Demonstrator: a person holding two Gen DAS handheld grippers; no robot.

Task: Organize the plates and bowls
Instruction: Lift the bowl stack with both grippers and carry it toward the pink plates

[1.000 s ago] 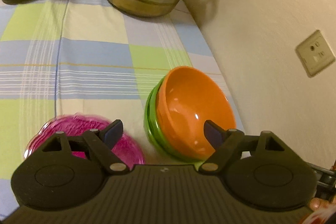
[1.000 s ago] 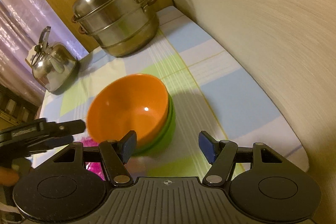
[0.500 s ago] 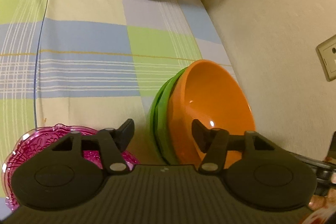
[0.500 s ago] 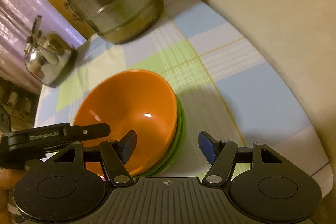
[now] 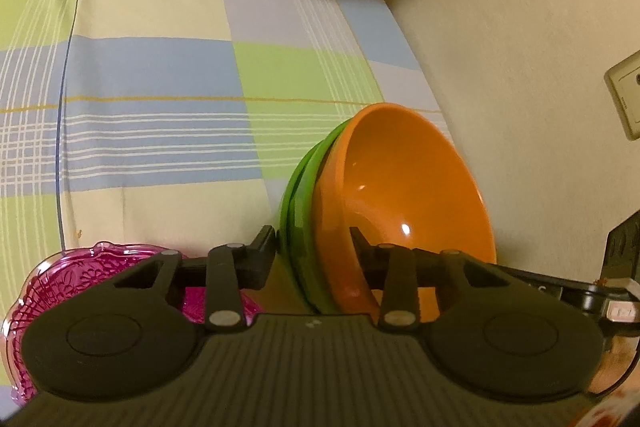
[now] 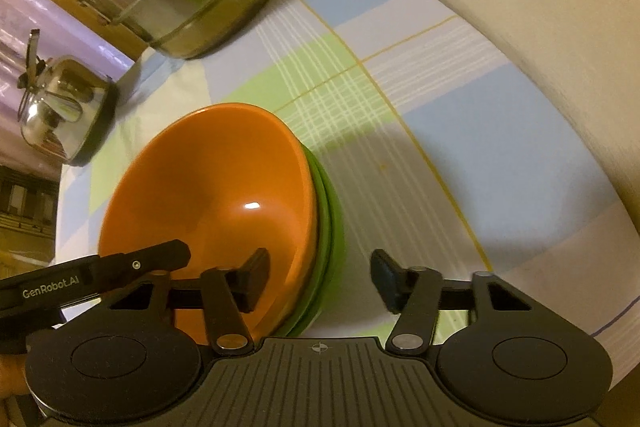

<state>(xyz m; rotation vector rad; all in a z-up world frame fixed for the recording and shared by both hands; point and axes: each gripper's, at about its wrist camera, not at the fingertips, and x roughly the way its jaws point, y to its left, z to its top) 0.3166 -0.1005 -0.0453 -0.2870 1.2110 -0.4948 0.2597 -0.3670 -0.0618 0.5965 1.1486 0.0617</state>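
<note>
Two bowls sit nested on the checked cloth point(image 5: 160, 75) by the wall: orange bowl point(image 5: 404, 187) inside green bowl point(image 5: 298, 195). Our left gripper point(image 5: 314, 247) is closing across their near rims, pads touching both sides. Our right gripper point(image 6: 320, 277) is closing too, one finger inside the orange bowl, the other clear outside. Pink plate point(image 5: 48, 279) lies left.
</note>
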